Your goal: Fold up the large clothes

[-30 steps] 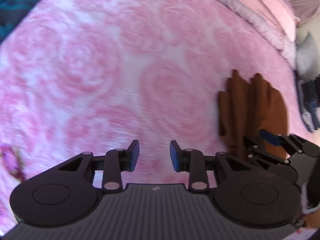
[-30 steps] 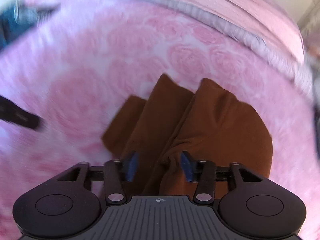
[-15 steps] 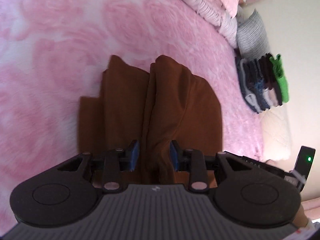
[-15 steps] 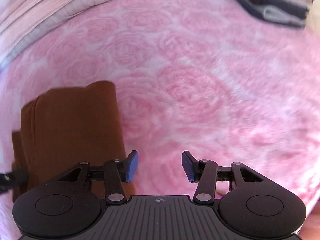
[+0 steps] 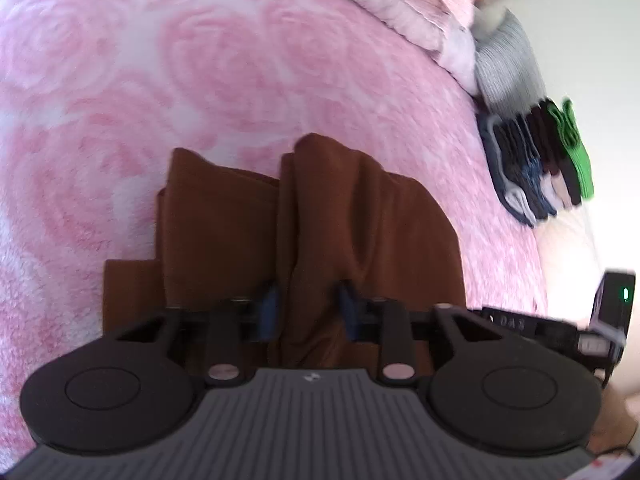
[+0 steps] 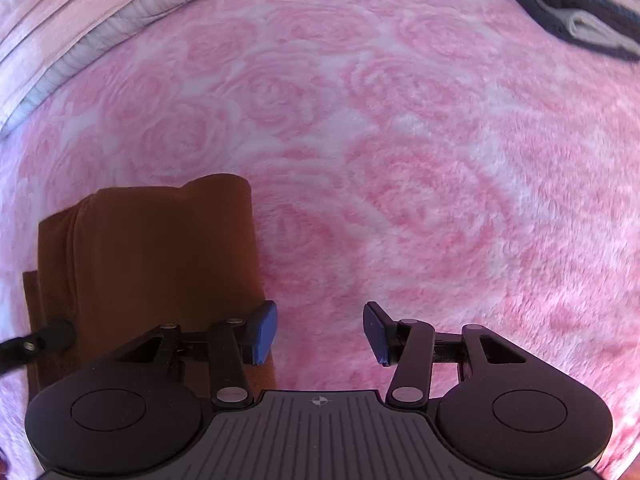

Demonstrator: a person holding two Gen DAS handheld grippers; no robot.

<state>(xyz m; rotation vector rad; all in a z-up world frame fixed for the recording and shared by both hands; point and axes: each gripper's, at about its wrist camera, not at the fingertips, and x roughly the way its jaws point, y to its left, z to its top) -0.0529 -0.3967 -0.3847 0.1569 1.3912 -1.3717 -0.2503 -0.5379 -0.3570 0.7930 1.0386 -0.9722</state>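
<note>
Your left gripper (image 5: 307, 312) was closing its jaws on the folded brown cloth's (image 5: 360, 216) ridge; your right gripper (image 6: 320, 330) (jaws spread, empty) hung beside its edge over open pink rose-patterned blanket (image 6: 400, 160).

A bed carries everything, covered by a fluffy pink blanket (image 5: 248, 80) with a pale rose pattern. On the blanket lies a brown garment (image 5: 384, 232), folded into a thick bundle with upright ridges and one flat layer sticking out at its lower left corner. In the right wrist view the same garment (image 6: 160, 256) sits at the left, and bare blanket (image 6: 420, 184) stretches to its right. Along the far edge lies folded pink and grey bedding (image 5: 396, 12). Near it, well apart from the garment, rests a stack of folded clothes (image 5: 536, 168) in dark, grey and green layers, beside a grey knit piece (image 5: 504, 68).
</note>
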